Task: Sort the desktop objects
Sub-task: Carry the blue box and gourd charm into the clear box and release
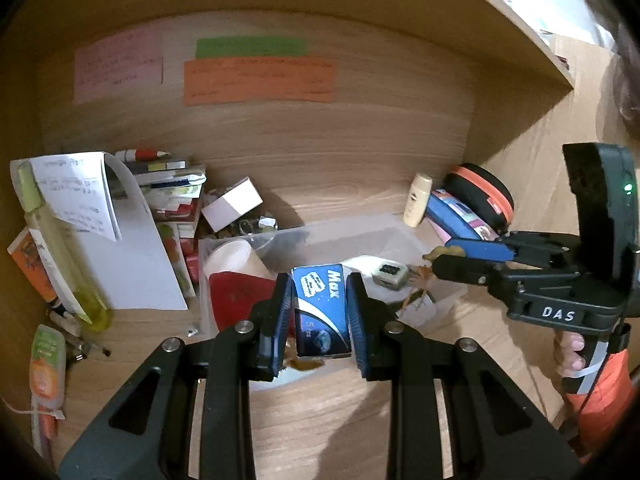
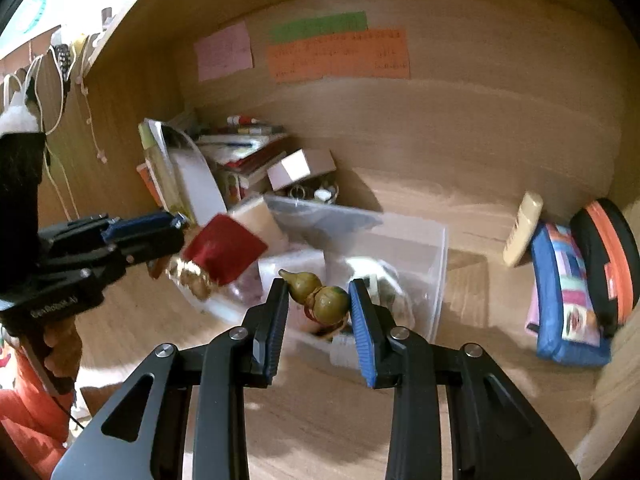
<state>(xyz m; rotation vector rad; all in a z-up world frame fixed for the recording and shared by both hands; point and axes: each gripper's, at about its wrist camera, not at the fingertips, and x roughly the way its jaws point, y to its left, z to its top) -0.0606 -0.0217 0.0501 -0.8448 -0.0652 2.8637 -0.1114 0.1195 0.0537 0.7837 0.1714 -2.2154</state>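
We held a flat blue cardboard box [image 1: 322, 312] marked "Max", pinched by its long sides in our left gripper [image 1: 320, 316], above the clear plastic bin [image 1: 404, 236]. Our right gripper [image 2: 320, 308] clasped a small glossy olive gourd charm [image 2: 320, 298] over the same bin, likely lifted out for sorting. Inside lay a red-and-white paper cup [image 1: 236, 276]; a zipped blue pouch [image 2: 568, 296] leaned nearby.

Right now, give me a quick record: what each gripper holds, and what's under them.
left gripper: shut on blue box, marked "Max"
right gripper: shut on gourd
below: clear bin on the desk
in bin: red cup, small items
right of bin: bottle, blue pouch, black case
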